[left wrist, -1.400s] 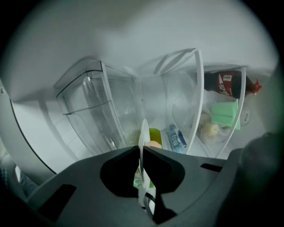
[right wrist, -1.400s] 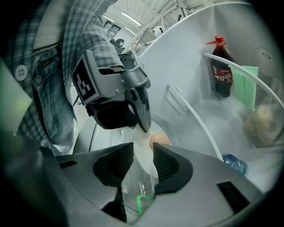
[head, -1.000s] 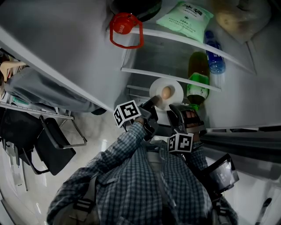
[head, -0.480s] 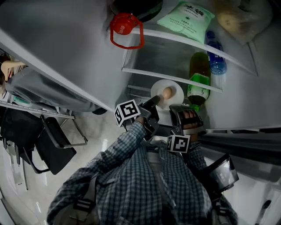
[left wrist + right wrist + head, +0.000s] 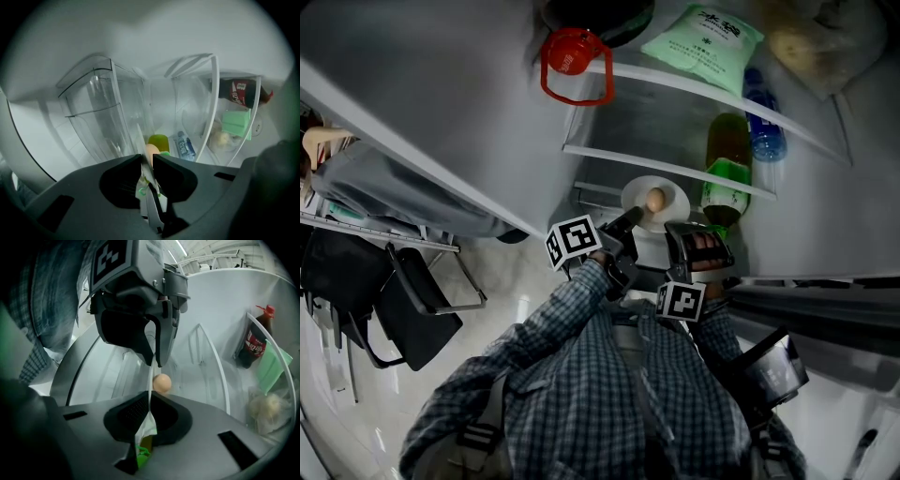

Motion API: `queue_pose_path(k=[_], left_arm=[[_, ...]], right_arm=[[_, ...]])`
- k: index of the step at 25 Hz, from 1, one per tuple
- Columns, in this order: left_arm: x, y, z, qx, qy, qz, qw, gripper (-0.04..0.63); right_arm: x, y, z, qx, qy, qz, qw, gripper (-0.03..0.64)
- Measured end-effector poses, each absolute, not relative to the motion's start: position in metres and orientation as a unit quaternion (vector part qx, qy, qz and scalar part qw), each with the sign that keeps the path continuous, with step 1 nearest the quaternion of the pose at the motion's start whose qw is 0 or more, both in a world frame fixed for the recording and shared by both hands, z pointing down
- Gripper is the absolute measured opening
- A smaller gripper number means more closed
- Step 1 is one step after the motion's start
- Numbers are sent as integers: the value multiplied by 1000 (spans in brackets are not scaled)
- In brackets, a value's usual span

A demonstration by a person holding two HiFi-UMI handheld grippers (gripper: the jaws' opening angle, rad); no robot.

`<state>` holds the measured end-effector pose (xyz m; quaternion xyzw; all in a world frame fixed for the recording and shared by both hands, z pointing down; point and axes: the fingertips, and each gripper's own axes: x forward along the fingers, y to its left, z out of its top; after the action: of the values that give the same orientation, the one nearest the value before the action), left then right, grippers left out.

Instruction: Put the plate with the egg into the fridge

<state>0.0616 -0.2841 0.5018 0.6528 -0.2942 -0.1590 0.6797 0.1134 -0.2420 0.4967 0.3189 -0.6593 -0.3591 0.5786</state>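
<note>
A white plate (image 5: 668,212) with a brown egg (image 5: 655,199) on it hangs level at the fridge opening, just under the middle shelf. My left gripper (image 5: 631,217) is shut on the plate's left rim. Its own view shows the rim edge-on between its jaws (image 5: 147,158), with the egg (image 5: 150,150) just past them. My right gripper (image 5: 683,226) grips the near right rim; its jaws have just been closing and now pinch the thin rim (image 5: 149,398). The egg (image 5: 161,383) sits beyond them, and the left gripper (image 5: 155,363) holds the plate's far edge.
The fridge holds a green bottle (image 5: 725,184), a blue-capped water bottle (image 5: 758,125), a green packet (image 5: 705,37) and a bagged food item (image 5: 811,37). A red-capped dark bottle (image 5: 574,61) stands at the top. The open door (image 5: 422,122) hangs left. Clear drawers (image 5: 101,117) sit below.
The right gripper has tilted a little at the plate's near rim. Plate, egg and left gripper stay where they were.
</note>
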Motion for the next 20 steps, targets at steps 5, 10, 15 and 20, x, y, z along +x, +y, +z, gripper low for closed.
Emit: queue_pose_path(k=[5,10,15,20], left_arm=[[62,-282,500,660,-285,-158,677,64],[64,-279,495,667,-269,-161,676,64],[64,-276,490,673,-262,-158,673,64],[64,-271,484,682,-255,-152,668,63]], right_arm=[[116,-246,501,319,-656,-351,588,21],[122,-254,505,322,-643,-350,600,20],[124,-261,508,326,-642,-342,604,20],[125,-270,512,328,-643,-330,609,20]])
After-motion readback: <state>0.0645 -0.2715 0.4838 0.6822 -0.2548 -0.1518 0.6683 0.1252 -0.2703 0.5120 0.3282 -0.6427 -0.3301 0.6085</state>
